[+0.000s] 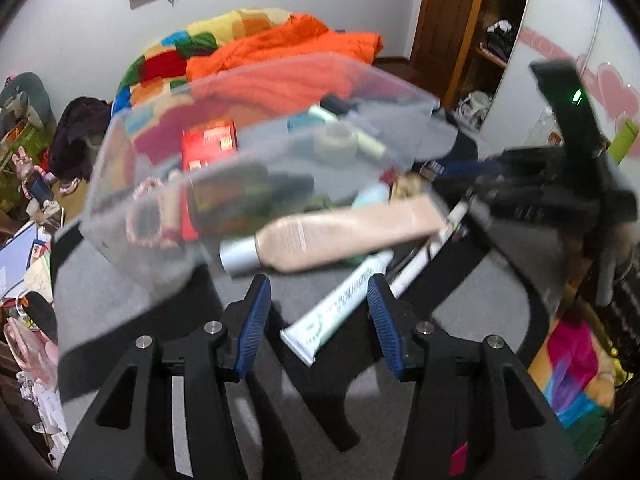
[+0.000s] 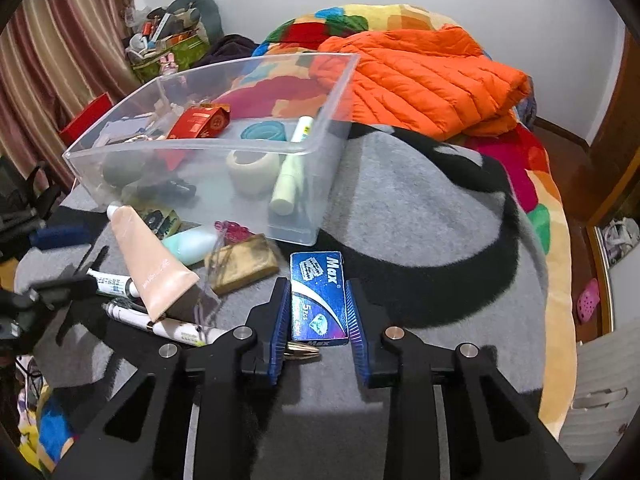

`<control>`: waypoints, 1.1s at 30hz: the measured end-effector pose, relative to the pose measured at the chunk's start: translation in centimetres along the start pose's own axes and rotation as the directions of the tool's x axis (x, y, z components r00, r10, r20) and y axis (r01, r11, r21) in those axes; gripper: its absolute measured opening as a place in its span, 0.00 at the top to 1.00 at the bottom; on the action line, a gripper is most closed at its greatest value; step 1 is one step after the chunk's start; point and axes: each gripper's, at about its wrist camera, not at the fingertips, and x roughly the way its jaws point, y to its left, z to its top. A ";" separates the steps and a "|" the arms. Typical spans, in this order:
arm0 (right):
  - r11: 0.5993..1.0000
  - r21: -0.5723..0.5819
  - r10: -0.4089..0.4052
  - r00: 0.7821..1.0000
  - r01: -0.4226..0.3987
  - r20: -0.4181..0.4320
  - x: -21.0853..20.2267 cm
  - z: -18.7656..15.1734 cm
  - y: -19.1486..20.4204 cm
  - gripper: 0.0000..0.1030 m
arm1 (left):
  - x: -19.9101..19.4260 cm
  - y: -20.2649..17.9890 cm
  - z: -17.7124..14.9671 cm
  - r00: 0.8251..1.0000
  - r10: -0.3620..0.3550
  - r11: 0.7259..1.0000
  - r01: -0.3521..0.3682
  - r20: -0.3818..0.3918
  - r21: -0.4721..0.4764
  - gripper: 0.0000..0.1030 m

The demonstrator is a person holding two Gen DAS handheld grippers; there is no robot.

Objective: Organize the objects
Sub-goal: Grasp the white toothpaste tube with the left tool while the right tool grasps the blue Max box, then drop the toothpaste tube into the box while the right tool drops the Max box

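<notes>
A grey-and-black blanket point(image 2: 400, 216) covers the bed; right tool point(image 2: 317, 312) straddles a blue Max box point(image 2: 318, 296), left tool point(image 1: 318, 304) wide.

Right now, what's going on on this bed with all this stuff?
A person is sorting small items into a clear plastic bin on a grey blanket. The right claw straddles a blue Max box, its fingers at the box's sides, though a firm grip isn't certain. The left claw is open and empty above a white tube. A beige tube, a pen and other bits lie outside the bin.
</notes>
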 end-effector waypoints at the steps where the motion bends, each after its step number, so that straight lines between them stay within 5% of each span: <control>1: 1.000 0.005 -0.003 1.000 0.003 0.001 -0.1 -0.1 -0.2 0.76 | 0.1 0.0 -0.2 1.000 0.000 1.000 0.000 -0.005 0.000 0.51; 7: 0.999 0.036 -0.004 1.000 0.004 0.004 -1.3 -1.3 -1.3 0.76 | 0.7 0.0 -0.2 0.999 -0.039 0.999 0.039 -0.009 -0.010 0.52; 11: 0.998 0.056 0.000 1.000 -0.001 0.018 -2.3 -1.9 -1.9 0.76 | 1.2 -0.2 0.2 0.996 -0.085 0.996 0.085 -0.013 -0.013 0.67; 16: 0.997 0.075 -0.001 0.998 -0.003 0.055 -4.1 -2.4 -2.3 0.76 | 1.0 -0.5 -0.2 0.995 -0.101 0.995 0.101 -0.008 -0.015 0.73; 23: 0.995 0.093 0.013 0.995 -0.022 0.094 -5.9 -2.7 -2.7 0.76 | -0.6 0.0 -2.3 0.999 -0.038 0.999 0.037 -0.009 -0.037 0.84; 33: 0.995 0.075 0.047 0.988 -0.058 0.147 -7.5 -2.1 -1.0 0.76 | -3.2 1.7 -4.2 0.998 0.046 0.991 -0.039 0.049 -0.127 0.84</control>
